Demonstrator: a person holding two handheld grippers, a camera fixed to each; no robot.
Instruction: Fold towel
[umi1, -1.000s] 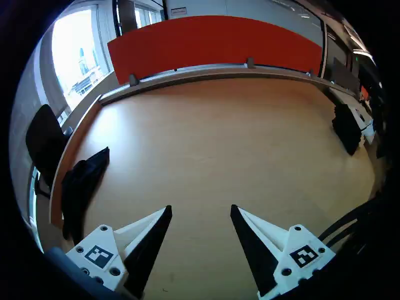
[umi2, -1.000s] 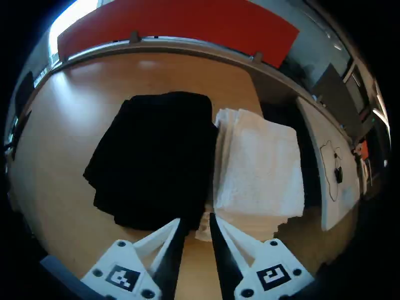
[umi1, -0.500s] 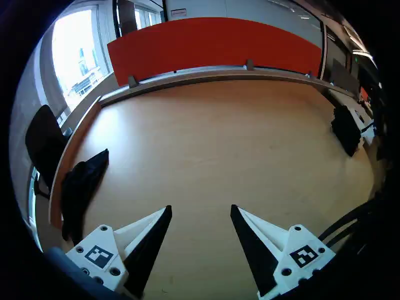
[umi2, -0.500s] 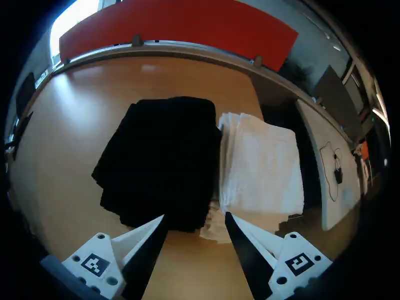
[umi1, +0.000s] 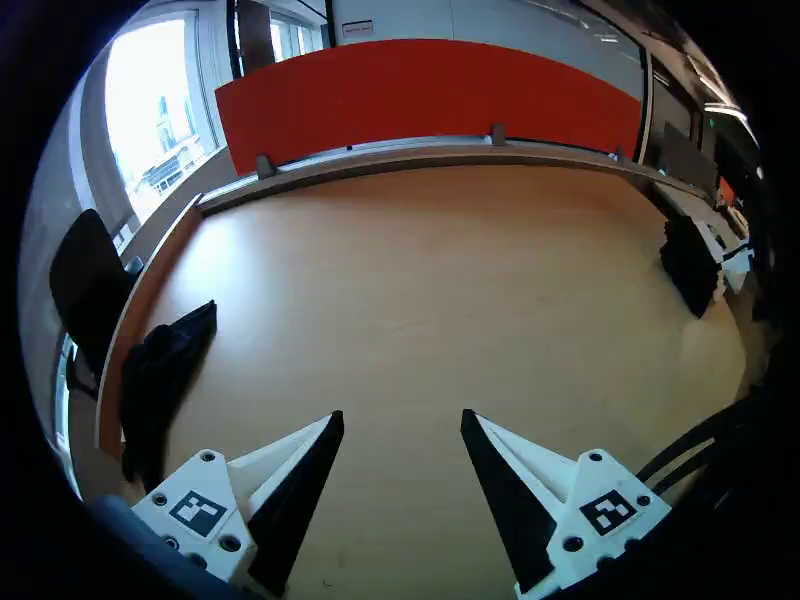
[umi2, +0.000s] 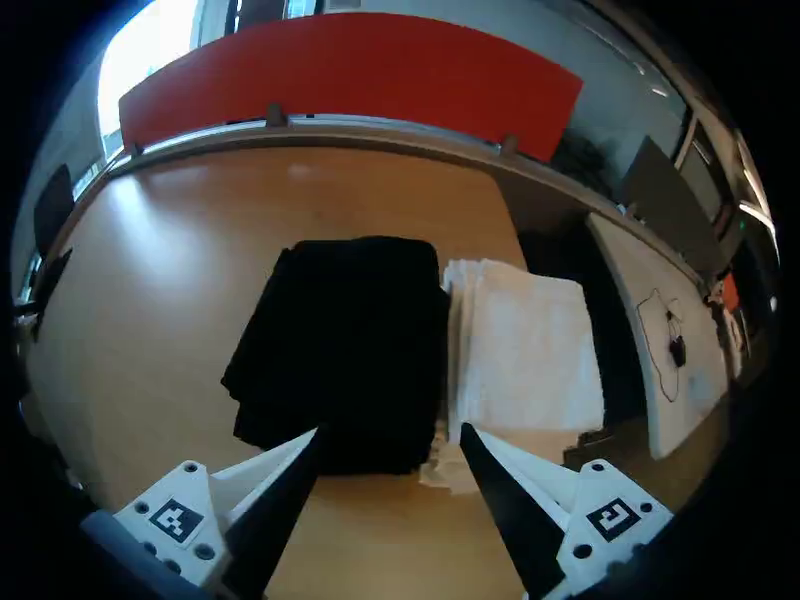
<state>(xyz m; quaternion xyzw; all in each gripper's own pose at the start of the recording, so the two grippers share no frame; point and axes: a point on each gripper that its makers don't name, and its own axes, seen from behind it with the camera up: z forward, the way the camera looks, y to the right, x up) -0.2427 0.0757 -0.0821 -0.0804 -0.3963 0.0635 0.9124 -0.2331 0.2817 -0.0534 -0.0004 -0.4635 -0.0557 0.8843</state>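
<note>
In the right gripper view a folded black towel (umi2: 345, 355) lies on the wooden table (umi2: 150, 300), with a folded white towel (umi2: 525, 350) right beside it near the table's right edge. My right gripper (umi2: 392, 452) stands open just in front of both stacks, holding nothing. In the left gripper view my left gripper (umi1: 398, 428) is open above bare wood (umi1: 430, 280). The same black stack (umi1: 690, 265) and white stack (umi1: 732, 262) appear far right there. A dark crumpled cloth (umi1: 160, 380) lies at the table's left edge.
A red partition (umi1: 430, 95) runs along the table's far edge. A black chair (umi1: 85, 285) stands left of the table by bright windows. A white side table (umi2: 660, 340) with a cable stands right of the towels. Black cables (umi1: 700, 445) cross near the left gripper.
My right gripper opened from nearly shut and drew back from the towel stacks, which now look smaller and farther. The left gripper has barely moved.
</note>
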